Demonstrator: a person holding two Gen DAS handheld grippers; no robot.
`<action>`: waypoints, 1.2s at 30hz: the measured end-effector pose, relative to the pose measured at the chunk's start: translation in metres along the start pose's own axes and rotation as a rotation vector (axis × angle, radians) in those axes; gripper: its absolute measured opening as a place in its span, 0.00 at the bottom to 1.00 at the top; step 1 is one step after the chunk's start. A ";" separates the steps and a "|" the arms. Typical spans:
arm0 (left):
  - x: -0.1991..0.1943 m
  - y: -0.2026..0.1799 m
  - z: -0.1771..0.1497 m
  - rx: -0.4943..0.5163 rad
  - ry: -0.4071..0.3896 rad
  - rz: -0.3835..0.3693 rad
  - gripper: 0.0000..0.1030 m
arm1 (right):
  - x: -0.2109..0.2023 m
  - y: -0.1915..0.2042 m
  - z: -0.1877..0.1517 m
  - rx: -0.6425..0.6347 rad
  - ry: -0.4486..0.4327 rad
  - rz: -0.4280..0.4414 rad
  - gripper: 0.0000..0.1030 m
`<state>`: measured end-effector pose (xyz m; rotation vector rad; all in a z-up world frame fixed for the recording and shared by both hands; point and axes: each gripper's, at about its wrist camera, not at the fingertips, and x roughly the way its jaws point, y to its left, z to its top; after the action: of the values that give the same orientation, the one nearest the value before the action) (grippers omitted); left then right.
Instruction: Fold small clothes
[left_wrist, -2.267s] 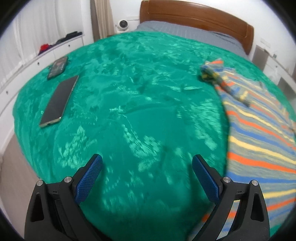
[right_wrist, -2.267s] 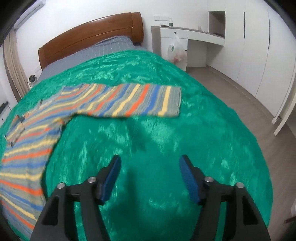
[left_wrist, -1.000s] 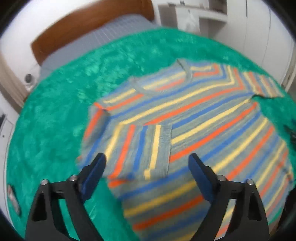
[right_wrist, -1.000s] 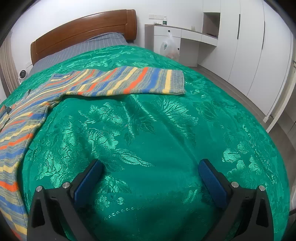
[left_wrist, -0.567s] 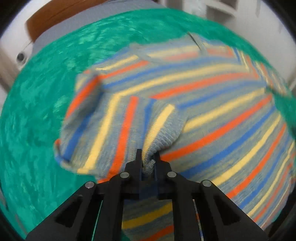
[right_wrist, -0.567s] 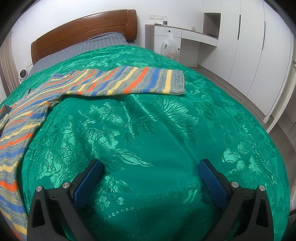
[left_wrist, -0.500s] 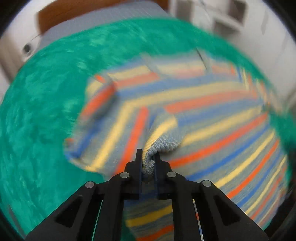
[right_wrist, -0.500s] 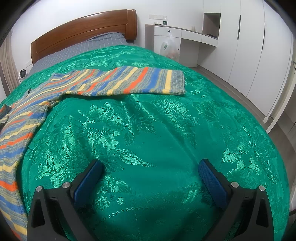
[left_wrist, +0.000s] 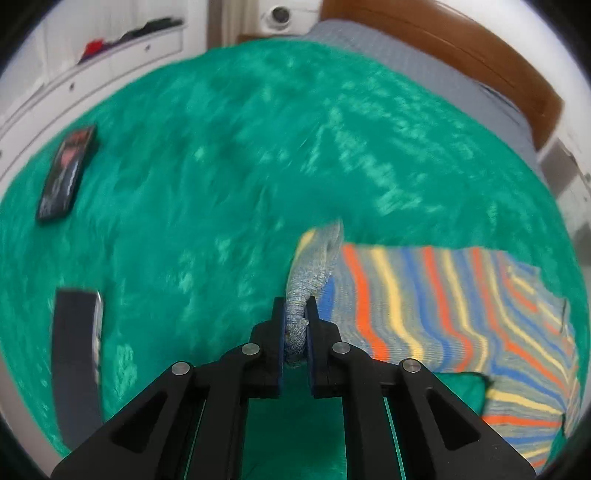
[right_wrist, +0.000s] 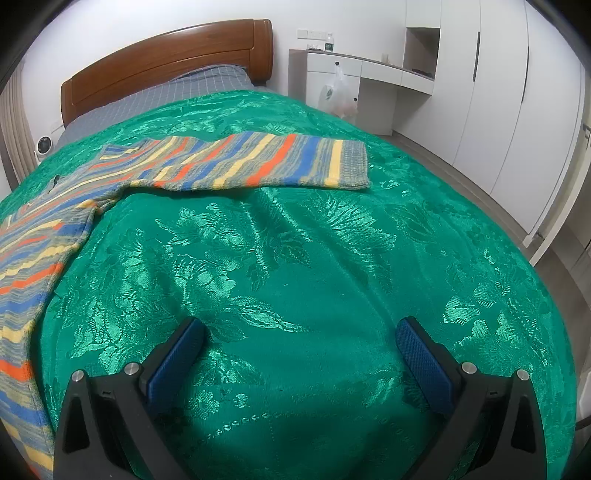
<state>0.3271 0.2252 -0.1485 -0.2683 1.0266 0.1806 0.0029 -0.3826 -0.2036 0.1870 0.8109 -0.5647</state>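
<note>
Jaws on the left gripper (left_wrist: 295, 314) are clamped on the grey ribbed cuff of the striped sweater (left_wrist: 443, 302), fabric bunched between the pads; they have just been closing onto it. Right gripper (right_wrist: 301, 345) jaws stand wide apart with nothing between them, hovering over bare green bedspread (right_wrist: 314, 258).

Left wrist view only: the pinched sleeve stretched out to the right of the gripper over the bedspread, plus two dark phones, one phone (left_wrist: 68, 173) far left, another phone (left_wrist: 75, 365) nearer. That view is motion-blurred.

Right wrist view only: the sweater's other sleeve (right_wrist: 258, 160) laid flat across the bed, cuff end pointing right, body trailing off the left edge. Also the wooden headboard (right_wrist: 166, 62), white wardrobe (right_wrist: 498, 92), and a plastic bag (right_wrist: 338, 96) hanging at the desk.
</note>
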 end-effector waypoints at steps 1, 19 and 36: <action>0.003 0.003 -0.004 -0.018 0.010 -0.001 0.07 | 0.000 0.000 0.000 0.000 0.000 0.000 1.00; -0.009 0.068 -0.012 -0.162 -0.007 -0.130 0.37 | 0.000 0.001 0.000 0.000 0.000 0.000 1.00; 0.016 0.029 -0.037 0.015 0.079 -0.086 0.06 | 0.001 0.000 -0.001 -0.004 -0.006 -0.009 1.00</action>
<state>0.2966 0.2422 -0.1842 -0.3071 1.0923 0.0845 0.0029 -0.3829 -0.2045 0.1779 0.8069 -0.5714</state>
